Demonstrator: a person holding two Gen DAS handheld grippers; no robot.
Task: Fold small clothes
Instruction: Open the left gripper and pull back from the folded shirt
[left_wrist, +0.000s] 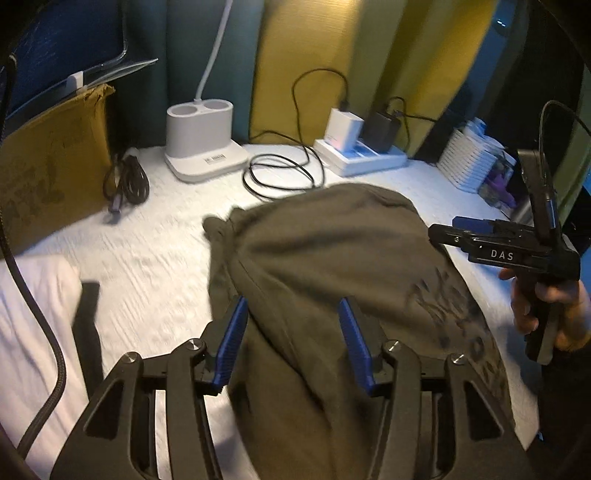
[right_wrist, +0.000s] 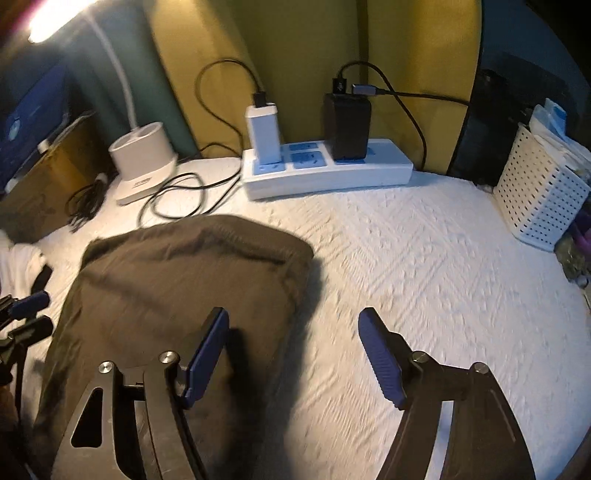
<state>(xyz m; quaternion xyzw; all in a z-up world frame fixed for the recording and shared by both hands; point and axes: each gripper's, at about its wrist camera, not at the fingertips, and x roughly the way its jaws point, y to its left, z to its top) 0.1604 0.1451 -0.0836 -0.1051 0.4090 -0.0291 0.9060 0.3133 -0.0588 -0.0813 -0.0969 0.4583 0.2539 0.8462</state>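
A dark olive garment (left_wrist: 325, 251) with a faded dark print lies folded on the white textured cover (left_wrist: 155, 258). My left gripper (left_wrist: 292, 301) hangs open above the garment's near part, and its blue pads (left_wrist: 236, 325) stand apart without pressing on the cloth. In the right wrist view the same garment (right_wrist: 184, 266) lies left of centre. My right gripper (right_wrist: 294, 314) is open over the garment's right edge and the bare cover (right_wrist: 424, 266), holding nothing. A hand holds that right gripper (left_wrist: 443, 230) at the right of the left wrist view. The left gripper (right_wrist: 33, 314) shows at the left edge.
At the back stand a white power strip (right_wrist: 325, 177) with a white charger (right_wrist: 264, 133) and a black one (right_wrist: 347, 125), a white lamp base (right_wrist: 142, 166) and loose black cables (right_wrist: 177, 199). A white perforated basket (right_wrist: 543, 199) is at the right. A brown paper bag (left_wrist: 51, 162) and white cloth (left_wrist: 37, 295) are at the left.
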